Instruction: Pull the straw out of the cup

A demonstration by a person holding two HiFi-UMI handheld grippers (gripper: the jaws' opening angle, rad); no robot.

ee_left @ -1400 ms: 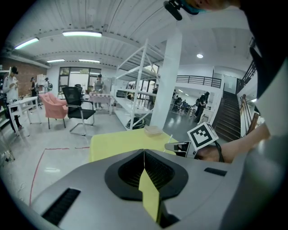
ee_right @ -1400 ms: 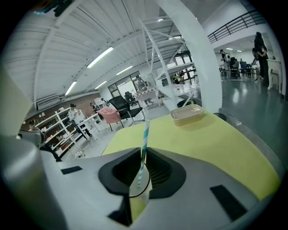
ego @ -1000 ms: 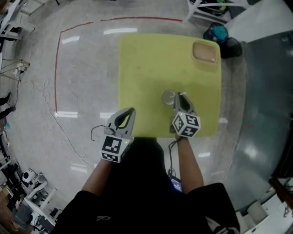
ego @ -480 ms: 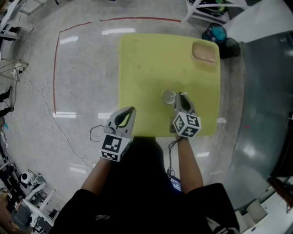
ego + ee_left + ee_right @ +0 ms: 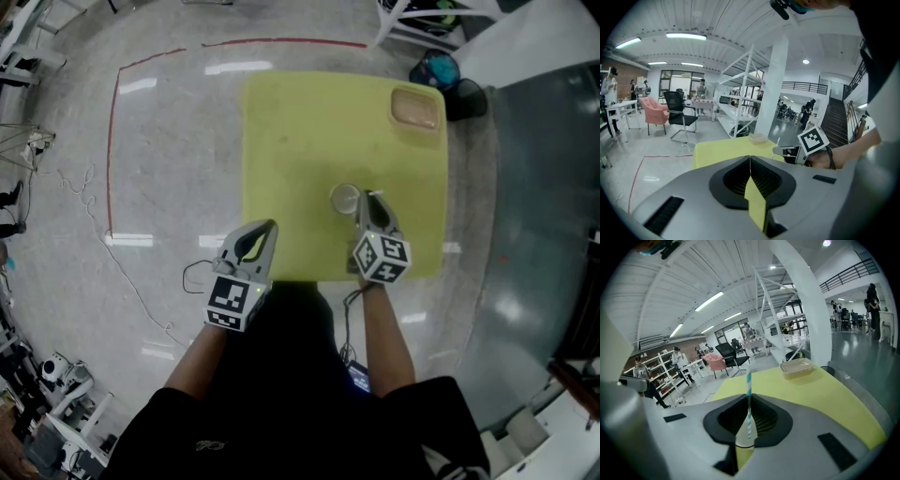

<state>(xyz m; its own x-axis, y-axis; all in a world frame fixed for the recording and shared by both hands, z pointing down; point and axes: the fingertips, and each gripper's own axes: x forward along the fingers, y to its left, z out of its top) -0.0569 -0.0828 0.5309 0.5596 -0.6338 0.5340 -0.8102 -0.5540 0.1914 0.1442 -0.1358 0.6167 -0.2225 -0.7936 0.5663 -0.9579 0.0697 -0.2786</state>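
Observation:
On the yellow table (image 5: 300,131) stands a small pale cup (image 5: 344,198), just left of my right gripper (image 5: 368,199). In the right gripper view a blue-and-white striped straw (image 5: 749,380) rises upright through the seam of the jaws. My right gripper (image 5: 749,398) is shut on the straw, and the cup (image 5: 743,439) shows below it in the gap. My left gripper (image 5: 270,227) hangs over the table's front left edge, away from the cup. Its jaws (image 5: 750,161) are shut with nothing between them.
A clear plastic container (image 5: 416,108) lies at the table's far right corner. A dark bag with a blue item (image 5: 448,75) sits on the floor beyond it. Red tape (image 5: 114,141) and a thin cable (image 5: 131,272) mark the floor at left.

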